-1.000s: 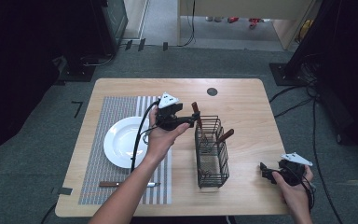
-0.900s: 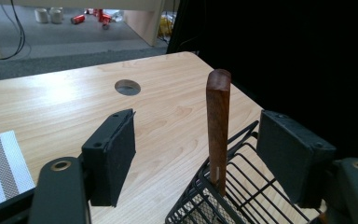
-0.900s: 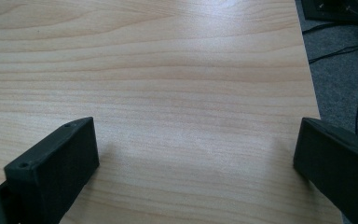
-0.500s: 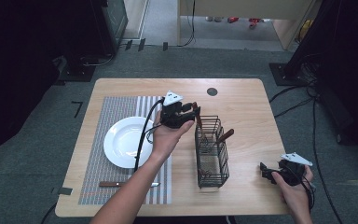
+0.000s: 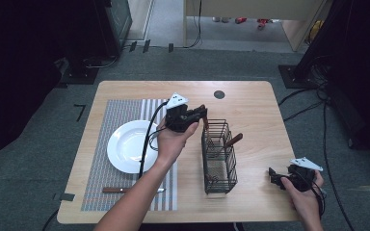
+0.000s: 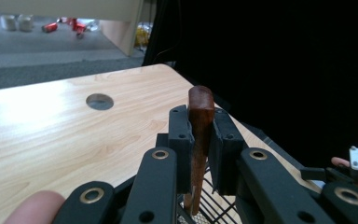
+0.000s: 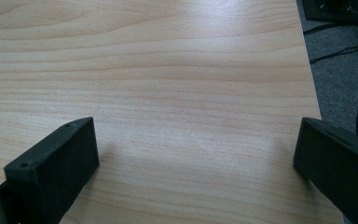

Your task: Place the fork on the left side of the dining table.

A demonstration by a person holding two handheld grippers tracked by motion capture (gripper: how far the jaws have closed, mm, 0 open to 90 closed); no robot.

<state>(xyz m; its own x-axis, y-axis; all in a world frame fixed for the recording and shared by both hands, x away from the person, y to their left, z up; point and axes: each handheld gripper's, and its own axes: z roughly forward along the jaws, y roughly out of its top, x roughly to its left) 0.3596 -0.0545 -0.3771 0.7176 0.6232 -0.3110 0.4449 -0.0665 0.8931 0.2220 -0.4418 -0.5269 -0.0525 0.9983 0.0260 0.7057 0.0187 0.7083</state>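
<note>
Left gripper [image 6: 200, 140] has just been closing; its fingers [image 6: 181, 140] are now clamped on the wooden handle [image 6: 200, 112] of a utensil standing upright at the far end of the wire basket [image 5: 219, 159] on the table [image 5: 250, 103]. Handle looks stiff, light and smooth, probably a bit slick. The grip sits just below the tip; lower would likely resist twisting better. Right gripper [image 7: 191, 154]: fingers wide apart, empty, over bare table.
</note>
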